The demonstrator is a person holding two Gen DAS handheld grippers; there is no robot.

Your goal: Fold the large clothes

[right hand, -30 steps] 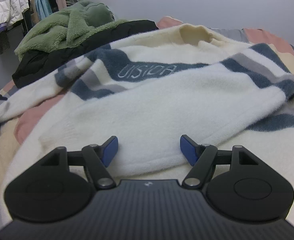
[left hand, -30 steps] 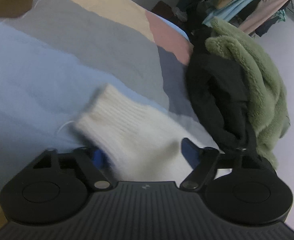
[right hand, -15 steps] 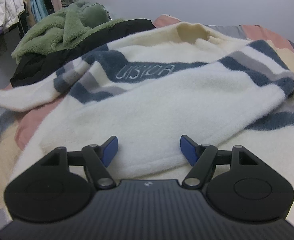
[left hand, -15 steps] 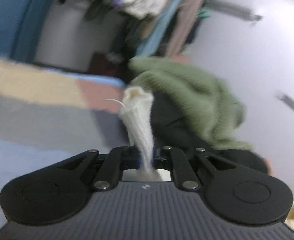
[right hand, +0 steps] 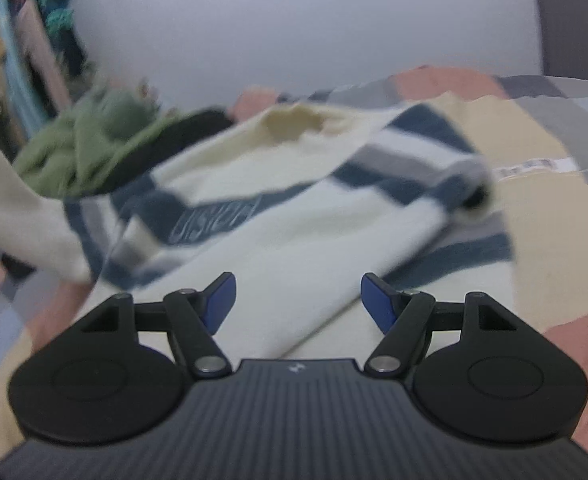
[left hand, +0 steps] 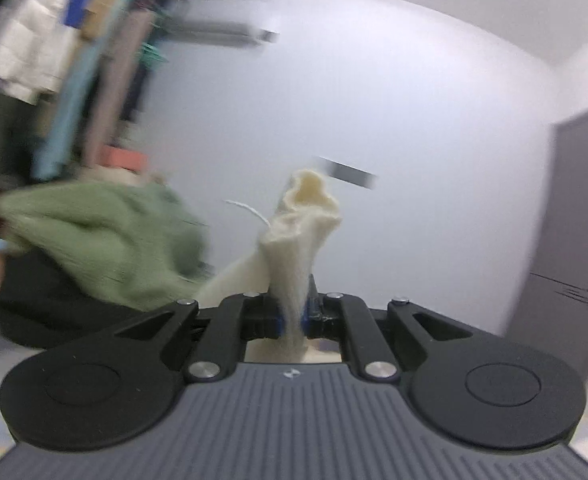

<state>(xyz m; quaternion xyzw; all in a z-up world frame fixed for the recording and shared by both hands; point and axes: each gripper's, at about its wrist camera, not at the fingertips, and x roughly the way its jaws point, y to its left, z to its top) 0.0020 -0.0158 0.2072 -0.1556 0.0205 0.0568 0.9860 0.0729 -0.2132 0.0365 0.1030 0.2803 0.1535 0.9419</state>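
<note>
Cream fleecy sweater [right hand: 294, 240], navy-grey stripes

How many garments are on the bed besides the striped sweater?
2: a green fleece heaped at the far left edge, and a black garment under it, beside the striped sweater. More may lie hidden beneath.

Your left hand-held gripper [left hand: 291, 320] now clamps the cream sleeve cuff [left hand: 308, 216], no longer open around it, and lifts it off the bed. The sweater [right hand: 294, 208] shifts, its sleeve [right hand: 17, 216] pulled up at left.
</note>
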